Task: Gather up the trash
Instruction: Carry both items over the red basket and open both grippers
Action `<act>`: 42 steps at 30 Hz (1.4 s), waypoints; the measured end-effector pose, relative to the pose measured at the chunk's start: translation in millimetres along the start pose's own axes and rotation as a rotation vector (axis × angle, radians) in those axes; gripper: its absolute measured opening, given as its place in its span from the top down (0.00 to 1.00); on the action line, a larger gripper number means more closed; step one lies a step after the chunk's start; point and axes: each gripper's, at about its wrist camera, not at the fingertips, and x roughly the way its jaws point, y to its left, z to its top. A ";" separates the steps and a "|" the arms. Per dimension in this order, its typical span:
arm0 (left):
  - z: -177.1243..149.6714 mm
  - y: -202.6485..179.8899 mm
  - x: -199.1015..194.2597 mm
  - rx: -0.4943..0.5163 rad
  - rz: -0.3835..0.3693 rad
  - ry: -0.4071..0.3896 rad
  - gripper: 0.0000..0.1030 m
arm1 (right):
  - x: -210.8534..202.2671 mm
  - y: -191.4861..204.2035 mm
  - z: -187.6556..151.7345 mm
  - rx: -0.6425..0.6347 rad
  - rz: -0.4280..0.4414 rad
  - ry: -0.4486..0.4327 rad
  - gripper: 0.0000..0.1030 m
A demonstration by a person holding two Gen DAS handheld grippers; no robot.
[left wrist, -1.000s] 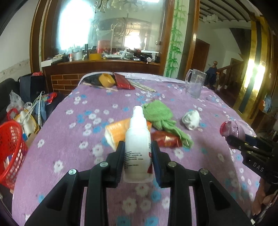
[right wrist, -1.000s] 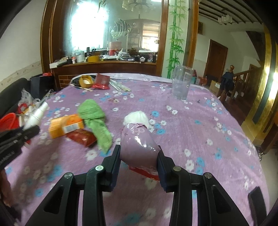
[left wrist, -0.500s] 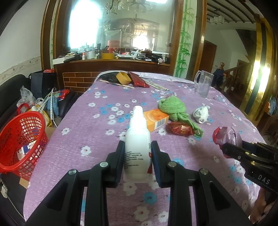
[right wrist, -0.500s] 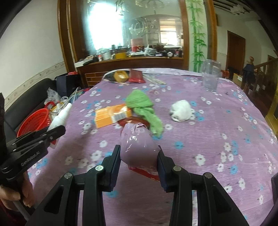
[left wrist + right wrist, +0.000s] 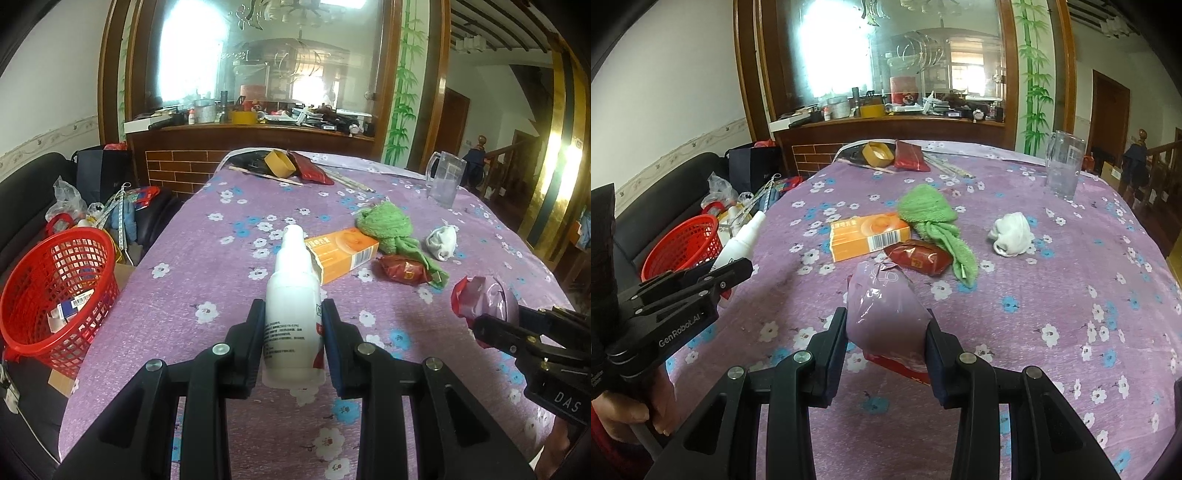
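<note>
Both grippers loaded above the flowered table.

The left gripper (image 5: 293, 332) clamps a smooth white plastic bottle (image 5: 291, 295); the right gripper (image 5: 886, 332) pinches a crinkled lilac wrapper (image 5: 882, 310). Only the left view shows inside the red mesh basket (image 5: 55, 288) beside the table (image 5: 207, 280). The right view alone shows the hand (image 5: 635, 410). Orange carton (image 5: 868, 234), red packet (image 5: 918, 256), and a green cloth (image 5: 931, 218) remain on the tabletop.

A purple floral tablecloth (image 5: 207, 269) stretches ahead of the fingers. Far beyond the fingertips, to the right, stands a clear glass pitcher (image 5: 445, 177). Further still, a wooden counter (image 5: 251, 134) (crowded with small clutter) sits beneath a large mirror (image 5: 266, 55). Left of the fingers, past the table edge, is a black sofa (image 5: 26, 184).
</note>
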 end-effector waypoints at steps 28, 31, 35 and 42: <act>26.3 149.4 -63.1 -0.233 0.174 -0.086 0.72 | 42.5 93.1 71.7 -0.067 0.318 0.111 0.58; 23.1 180.1 -67.2 -0.276 0.212 -0.078 0.72 | 52.7 128.3 86.1 -0.108 0.360 0.114 0.58; 17.9 214.4 -66.2 -0.322 0.252 -0.062 0.72 | 67.2 171.1 105.0 -0.140 0.415 0.119 0.58; 13.3 252.4 -55.7 -0.378 0.284 -0.040 0.72 | 108.7 239.0 131.8 -0.155 0.498 0.157 0.57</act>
